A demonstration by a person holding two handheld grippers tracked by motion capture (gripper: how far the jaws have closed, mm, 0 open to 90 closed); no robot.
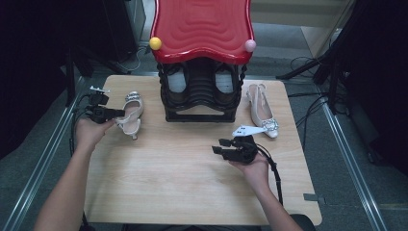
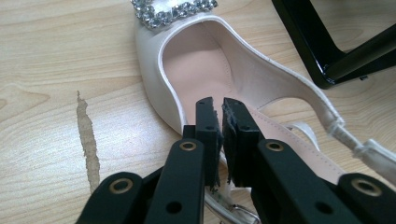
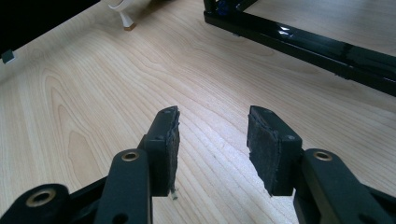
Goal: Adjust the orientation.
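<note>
While the left gripper (image 2: 218,105) sits at the heel end of the cream shoe (image 1: 130,113) on the left side of the wooden table (image 1: 183,183), its jaws stand nearly together with a thin gap, and whether they pinch the heel strap I cannot tell. That shoe lies left of the black rack (image 1: 201,98) with the red top. The right gripper (image 3: 212,122) hovers over bare wood with its jaws apart and nothing between them, near the other shoe (image 1: 262,110)
</note>
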